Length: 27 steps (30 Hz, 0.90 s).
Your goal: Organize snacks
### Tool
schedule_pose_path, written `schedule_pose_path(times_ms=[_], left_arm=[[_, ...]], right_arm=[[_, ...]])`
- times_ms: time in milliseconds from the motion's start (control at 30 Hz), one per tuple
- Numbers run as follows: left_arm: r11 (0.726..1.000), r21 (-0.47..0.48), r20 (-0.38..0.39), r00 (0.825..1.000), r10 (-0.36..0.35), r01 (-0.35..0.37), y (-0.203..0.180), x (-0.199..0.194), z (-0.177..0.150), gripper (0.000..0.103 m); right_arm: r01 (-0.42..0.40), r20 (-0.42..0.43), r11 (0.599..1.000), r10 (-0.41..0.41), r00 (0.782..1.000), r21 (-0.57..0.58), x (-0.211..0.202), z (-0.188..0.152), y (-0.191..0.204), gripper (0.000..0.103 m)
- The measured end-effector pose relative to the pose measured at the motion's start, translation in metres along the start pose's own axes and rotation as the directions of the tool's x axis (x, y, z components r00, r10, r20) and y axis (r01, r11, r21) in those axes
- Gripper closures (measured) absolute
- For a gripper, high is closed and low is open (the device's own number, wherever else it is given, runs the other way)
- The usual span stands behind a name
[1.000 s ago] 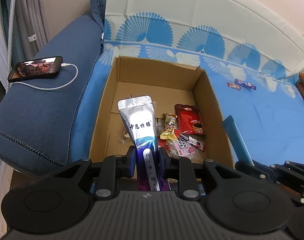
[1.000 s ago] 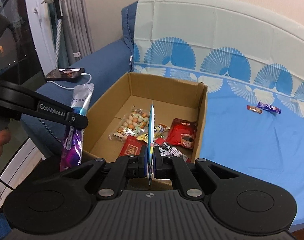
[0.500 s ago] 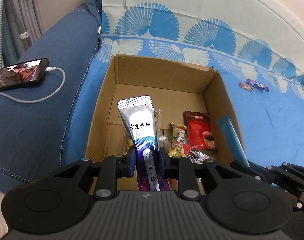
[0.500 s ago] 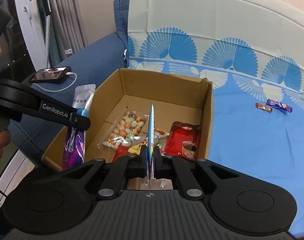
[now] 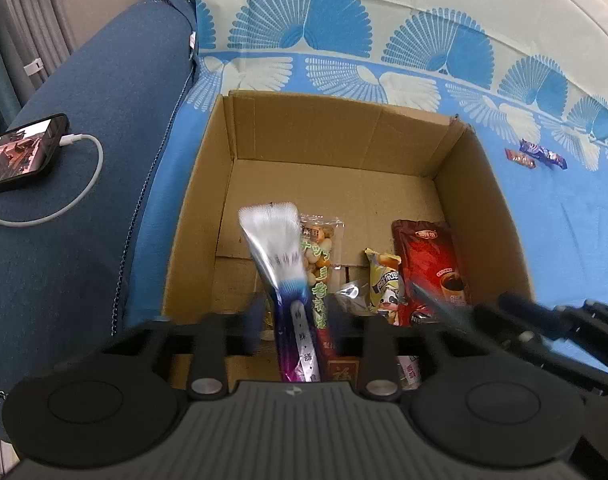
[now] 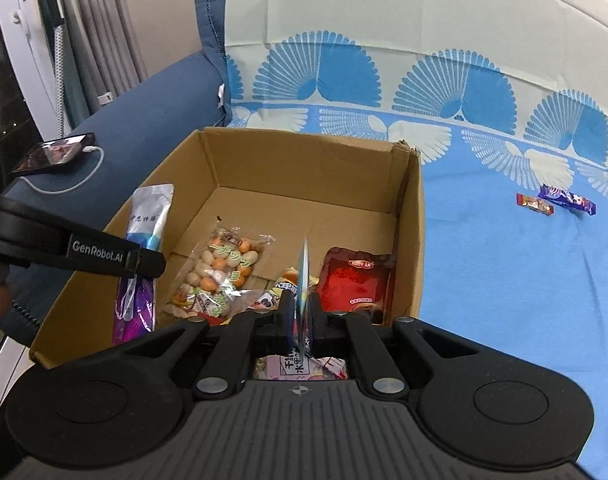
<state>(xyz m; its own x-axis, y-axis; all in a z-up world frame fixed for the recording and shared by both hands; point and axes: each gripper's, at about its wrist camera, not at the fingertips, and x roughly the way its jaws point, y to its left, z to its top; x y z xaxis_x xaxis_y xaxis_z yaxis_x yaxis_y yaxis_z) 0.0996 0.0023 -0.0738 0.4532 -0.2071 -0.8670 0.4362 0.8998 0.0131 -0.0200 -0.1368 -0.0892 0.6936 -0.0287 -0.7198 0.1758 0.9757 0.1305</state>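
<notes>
An open cardboard box (image 5: pixel 346 132) (image 6: pixel 304 160) sits on the blue sheet, holding a red pouch (image 5: pixel 428 256) (image 6: pixel 354 278), a clear bag of round candies (image 6: pixel 220 268) (image 5: pixel 318 240) and other small snacks. My left gripper (image 5: pixel 294 316) has its jaws spread; the silver-and-purple tube pouch (image 5: pixel 282 264) (image 6: pixel 144 240) is blurred between them, over the box's near left part. My right gripper (image 6: pixel 300 306) is open around a thin blue packet (image 6: pixel 303 276), blurred, edge-on, over the box's near side. Two small candy bars (image 5: pixel 536 154) (image 6: pixel 556 200) lie on the sheet to the right.
A phone (image 5: pixel 20 156) (image 6: pixel 52 154) on a white charging cable rests on the dark blue sofa arm at left. The patterned backrest rises behind the box. The right gripper's arm (image 5: pixel 564 320) sits at the box's near right corner.
Both grippers moved forward over the box. Both sets of jaws have spread apart, and the tube pouch and blue packet now blur as they slip downward.
</notes>
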Motion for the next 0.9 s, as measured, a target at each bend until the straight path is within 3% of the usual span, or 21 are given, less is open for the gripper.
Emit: schedule_pose_path(times_ms=[33,100,167,300,633,900], left_arm=[[1.0,-0.001,0.003,1.0,0.003,-0.003,0.001,-0.001,0.0,0.011],[1.0,-0.014,0.037,0.999,0.025,-0.025,0.003,-0.008,-0.003,0.0],[0.999,-0.005,0.064,0.997,0.043,-0.042,0.004,-0.017,-0.007,0.0],[0.998,0.0,0.035,0.997,0.065,-0.065,0.005,-0.026,-0.021,0.0],[0.997,-0.055,-0.005,0.999,0.051,-0.052,0.001,-0.072,-0.076,0.0],[0.996,-0.052,0.101,0.992,0.072,-0.067,-0.01,-0.117,-0.103,0.0]], right_arm=[[0.001,-0.013,1.0,-0.001,1.0,0.008,0.002,0.001,0.0,0.047],[0.0,-0.023,1.0,0.0,1.0,0.017,0.001,0.002,0.001,0.037],[-0.004,-0.022,1.0,0.004,1.0,0.007,-0.005,0.001,0.004,0.036],[-0.002,-0.031,1.0,0.002,1.0,0.014,-0.022,-0.006,0.008,0.028],[-0.003,-0.033,1.0,0.003,0.999,-0.01,-0.079,-0.041,0.032,0.011],[0.015,0.061,0.999,-0.014,0.998,-0.028,-0.126,-0.057,0.037,0.007]])
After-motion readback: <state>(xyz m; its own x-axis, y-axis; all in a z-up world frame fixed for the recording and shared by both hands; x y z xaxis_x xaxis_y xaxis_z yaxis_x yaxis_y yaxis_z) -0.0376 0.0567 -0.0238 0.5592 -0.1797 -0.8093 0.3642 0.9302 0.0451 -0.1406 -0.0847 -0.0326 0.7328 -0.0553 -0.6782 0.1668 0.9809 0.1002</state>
